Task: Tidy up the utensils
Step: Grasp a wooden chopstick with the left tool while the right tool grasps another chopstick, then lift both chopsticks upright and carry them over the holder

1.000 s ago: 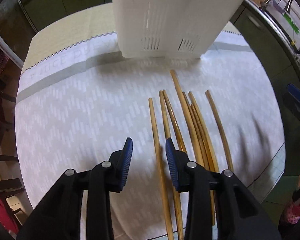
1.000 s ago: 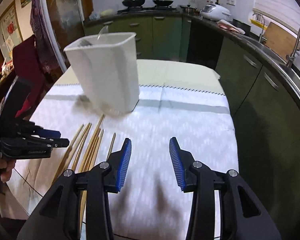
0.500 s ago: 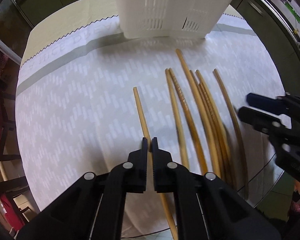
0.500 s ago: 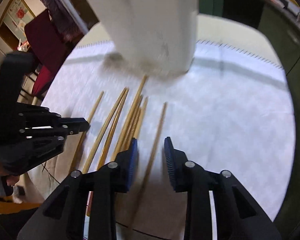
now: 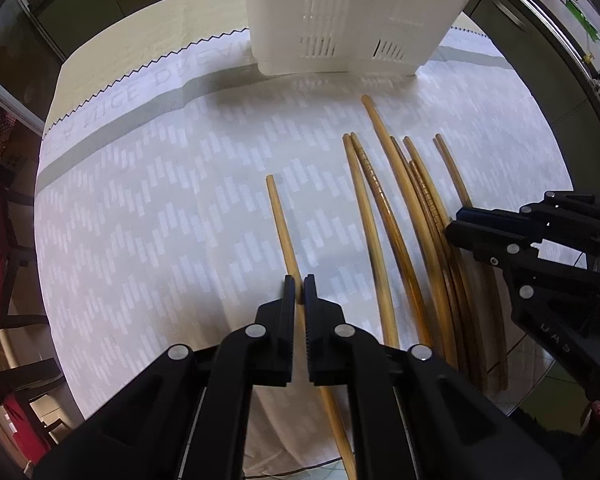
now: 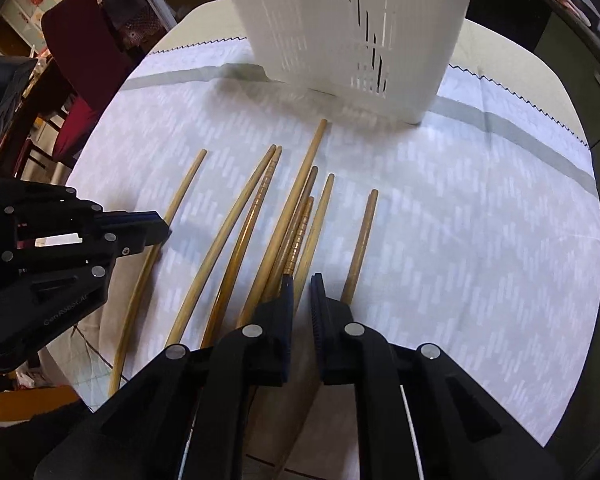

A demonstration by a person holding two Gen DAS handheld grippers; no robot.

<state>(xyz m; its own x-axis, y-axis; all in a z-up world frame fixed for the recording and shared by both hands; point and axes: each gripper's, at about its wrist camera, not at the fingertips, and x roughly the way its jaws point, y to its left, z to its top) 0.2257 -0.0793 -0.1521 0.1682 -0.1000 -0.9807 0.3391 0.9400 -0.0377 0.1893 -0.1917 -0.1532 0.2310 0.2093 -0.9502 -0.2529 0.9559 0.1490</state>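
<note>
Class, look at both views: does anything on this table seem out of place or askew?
Yes. The chopsticks lie loose and fanned on the cloth, some overlapping, not in the white holder. One chopstick lies apart to the left, with the left claw shut on it.

Both wrist cameras look steeply down, close above the white tablecloth [image 5: 148,208], facing the white slotted utensil holder [image 5: 352,20]. They share the holder [image 6: 340,28], the bamboo chopsticks [image 6: 296,208] before it, and each other's gripper.
</note>
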